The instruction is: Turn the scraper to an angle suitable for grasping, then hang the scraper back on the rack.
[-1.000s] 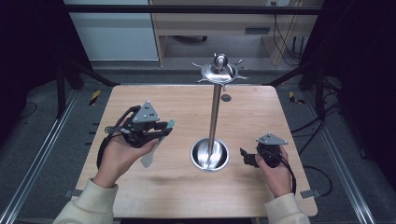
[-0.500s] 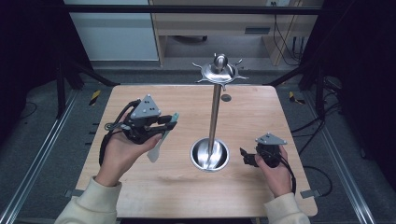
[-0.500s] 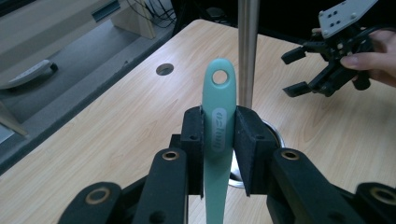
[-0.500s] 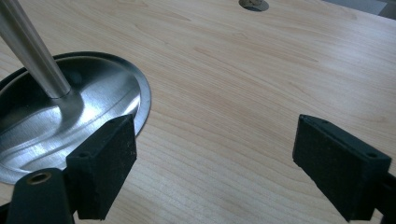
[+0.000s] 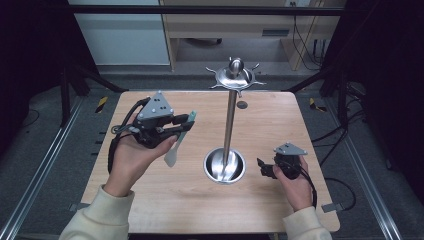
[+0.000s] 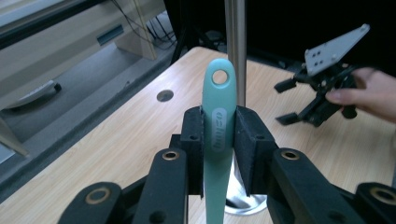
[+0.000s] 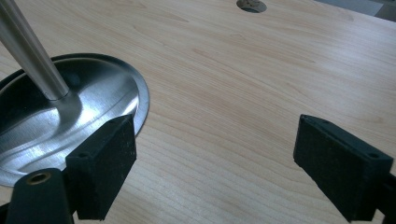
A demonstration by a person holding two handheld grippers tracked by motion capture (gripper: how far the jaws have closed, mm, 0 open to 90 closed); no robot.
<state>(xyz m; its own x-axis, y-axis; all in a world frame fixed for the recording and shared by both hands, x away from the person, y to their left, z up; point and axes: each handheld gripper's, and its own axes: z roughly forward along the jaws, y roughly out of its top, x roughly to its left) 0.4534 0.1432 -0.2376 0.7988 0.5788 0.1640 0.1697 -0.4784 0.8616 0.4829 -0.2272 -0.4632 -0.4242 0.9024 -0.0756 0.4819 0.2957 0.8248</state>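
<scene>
High view: wooden table [image 5: 150, 200] bearing a steel hanging stand [image 5: 231, 120] with hooked crown. Left gripper [image 5: 181, 124], raised above the table left of the stand, clamps a mint-green utensil [image 6: 217, 135] on its flat handle below the hanging hole; it looks light, rigid and smooth, so likely slippery. Right gripper [image 5: 262, 168] rests on the table with jaws wide, empty. The utensil's head is foreshortened, its type unclear.
</scene>
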